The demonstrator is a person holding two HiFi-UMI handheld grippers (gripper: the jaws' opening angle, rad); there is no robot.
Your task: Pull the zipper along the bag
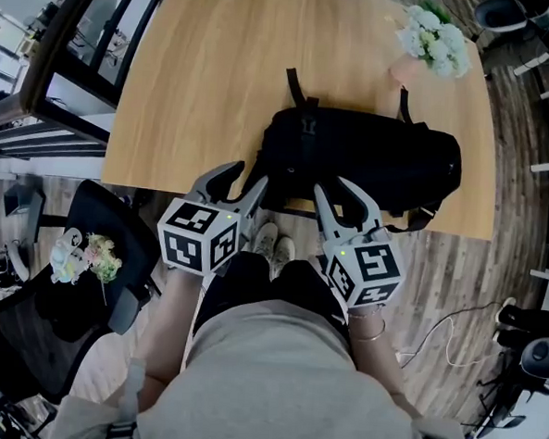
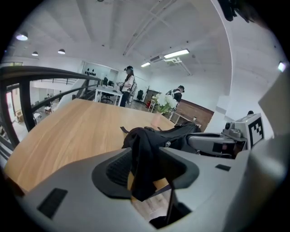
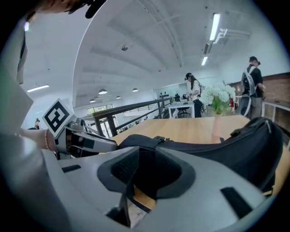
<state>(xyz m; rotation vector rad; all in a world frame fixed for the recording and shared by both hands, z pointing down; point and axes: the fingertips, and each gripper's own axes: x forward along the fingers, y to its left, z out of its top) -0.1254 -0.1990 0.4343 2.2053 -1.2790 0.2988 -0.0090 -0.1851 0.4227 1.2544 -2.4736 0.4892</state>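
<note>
**Both grippers open at the near side of the bag**

Head view: a black bag (image 1: 361, 164) lies lengthwise along the near edge of a wooden table (image 1: 219, 71). A vase of flowers (image 1: 434, 43) stands beyond it at the far right. The left gripper (image 1: 247, 177) is at the bag's near left end, and the right gripper (image 1: 333, 188) is at the middle of its near side.

Left gripper view: the jaws stand wide apart. A limp fold of black fabric (image 2: 144, 163) from the bag hangs between them. It brushes one pad but does not look pinched.

Right gripper view: the jaws are also wide and hold nothing. The bag's dark side lies just past the pads.

Handling: the bag looks soft, slack and fairly light. It would likely bunch up and slide on the smooth wood when the zipper is tugged. One gripper should pinch the cloth close to the zipper's end to keep it taut. The other should take the small pull tab, which I cannot pick out in any view.
</note>
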